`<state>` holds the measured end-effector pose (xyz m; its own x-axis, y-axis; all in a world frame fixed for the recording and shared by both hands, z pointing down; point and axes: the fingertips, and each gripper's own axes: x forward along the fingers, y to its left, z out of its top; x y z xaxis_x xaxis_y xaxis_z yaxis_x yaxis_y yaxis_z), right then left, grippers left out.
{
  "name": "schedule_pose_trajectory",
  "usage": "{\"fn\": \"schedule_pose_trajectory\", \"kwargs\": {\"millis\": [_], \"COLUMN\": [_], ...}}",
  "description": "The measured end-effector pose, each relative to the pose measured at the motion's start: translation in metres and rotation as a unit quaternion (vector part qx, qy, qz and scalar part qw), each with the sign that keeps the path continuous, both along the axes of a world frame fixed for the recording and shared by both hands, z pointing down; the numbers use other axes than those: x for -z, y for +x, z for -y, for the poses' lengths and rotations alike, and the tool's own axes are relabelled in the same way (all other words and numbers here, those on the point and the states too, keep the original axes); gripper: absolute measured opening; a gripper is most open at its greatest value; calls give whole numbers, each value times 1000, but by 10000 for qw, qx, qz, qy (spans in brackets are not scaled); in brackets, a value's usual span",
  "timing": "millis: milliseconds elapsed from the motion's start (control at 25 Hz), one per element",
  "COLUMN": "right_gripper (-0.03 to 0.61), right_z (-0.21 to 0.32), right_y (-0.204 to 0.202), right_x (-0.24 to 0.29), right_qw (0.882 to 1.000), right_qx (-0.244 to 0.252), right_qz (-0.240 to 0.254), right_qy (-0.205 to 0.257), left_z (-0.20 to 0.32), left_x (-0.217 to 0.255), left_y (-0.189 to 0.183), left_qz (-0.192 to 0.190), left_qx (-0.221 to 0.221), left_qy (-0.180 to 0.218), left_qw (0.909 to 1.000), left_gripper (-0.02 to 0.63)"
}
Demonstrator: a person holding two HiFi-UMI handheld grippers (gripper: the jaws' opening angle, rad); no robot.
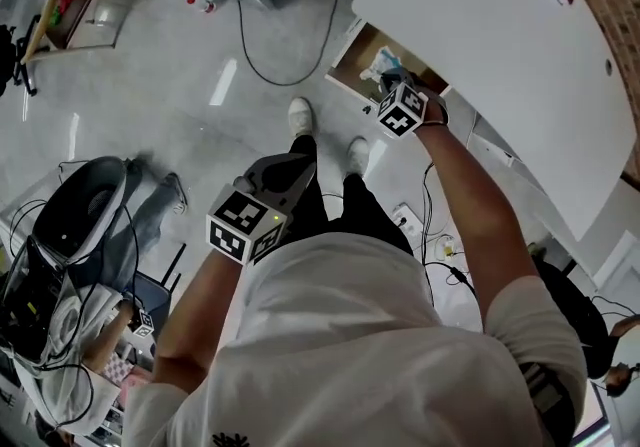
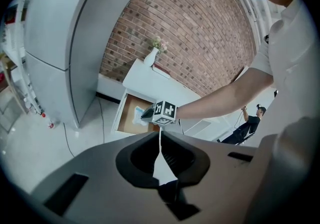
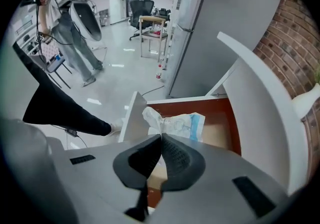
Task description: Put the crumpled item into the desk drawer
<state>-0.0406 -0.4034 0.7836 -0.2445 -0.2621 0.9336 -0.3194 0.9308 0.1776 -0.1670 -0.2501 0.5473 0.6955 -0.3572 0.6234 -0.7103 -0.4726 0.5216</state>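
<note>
The crumpled item (image 3: pixel 176 123) is a white plastic bag with blue print. My right gripper (image 3: pixel 161 136) is shut on its twisted end, holding it over the open desk drawer (image 3: pixel 222 130), whose inside is brown wood. In the head view the right gripper (image 1: pixel 389 85) reaches into the drawer (image 1: pixel 352 57) under the white desk top (image 1: pixel 500 55), with the bag (image 1: pixel 384 63) at its tips. My left gripper (image 1: pixel 293 165) hangs back above my legs, shut on nothing. The left gripper view shows its jaws (image 2: pixel 160 136) closed, with the drawer (image 2: pixel 126 118) and bag (image 2: pixel 139 115) far ahead.
A brick wall (image 2: pixel 195 32) stands behind the desk, which carries a white vase (image 2: pixel 150 57). A tall grey cabinet (image 2: pixel 75 42) stands left of the drawer. A black cable (image 1: pixel 262 60) runs over the floor. Another person (image 3: pixel 75 52) stands farther off, near chairs.
</note>
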Motion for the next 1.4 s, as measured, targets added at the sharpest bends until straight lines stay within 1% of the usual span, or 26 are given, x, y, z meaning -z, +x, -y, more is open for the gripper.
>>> {"fn": "schedule_pose_trajectory", "kwargs": {"millis": [240,400,600,760,920,1040,1120,1240,1400], "right_gripper": [29,29,29,31,32,55,55,55,54], "right_z": [34,53,68,79,82,79,79,76,54], "right_y": [-34,-39,-42,-45,-47,-43,-38,-29,-25], "right_x": [-57,-88,-115,-133,-138,-135,-131,-118,-94], "right_qw": [9994,9989,9978,9974,9974,9972,9972,9977,9986], "right_qx": [93,51,84,63,0,-30,-75,-152,-179], "right_qz": [-271,-384,-509,-558,-557,-562,-536,-437,-243], "right_qy": [-183,-266,-417,-447,-459,-484,-507,-497,-440], "left_z": [23,31,41,49,52,56,61,64,54], "left_x": [-33,-50,-66,-81,-88,-87,-85,-80,-67], "left_y": [-34,-40,-51,-62,-65,-63,-59,-49,-38], "left_qz": [-81,-169,-266,-327,-316,-304,-312,-306,-307], "left_qx": [-62,-42,2,40,-31,-63,-72,-154,-242], "left_qy": [-269,-492,-777,-953,-965,-925,-888,-830,-701], "left_qw": [9996,9986,9966,9949,9948,9952,9955,9960,9968], "left_gripper": [31,31,31,31,31,31,31,31,31]}}
